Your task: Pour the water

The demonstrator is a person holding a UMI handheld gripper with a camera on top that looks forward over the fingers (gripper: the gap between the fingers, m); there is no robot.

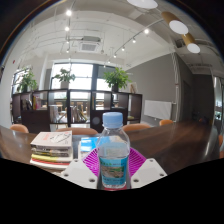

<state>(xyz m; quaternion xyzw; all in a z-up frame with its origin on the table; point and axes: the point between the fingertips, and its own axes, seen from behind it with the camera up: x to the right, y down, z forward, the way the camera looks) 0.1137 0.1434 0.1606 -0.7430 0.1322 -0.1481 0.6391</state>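
A clear plastic water bottle [113, 152] with a pale blue cap and a blue-green label stands upright between my gripper's [113, 168] two fingers. The magenta pads [93, 163] lie against both of its sides and press on it. The bottle's base is hidden behind the fingers, so I cannot tell whether it rests on the brown table [175, 142] or is lifted. No cup or glass is in view.
A stack of books or magazines [51, 149] lies on the table just left of the bottle. Orange chairs [20, 128] stand along the table's far side. Beyond are windows and potted plants [117, 76].
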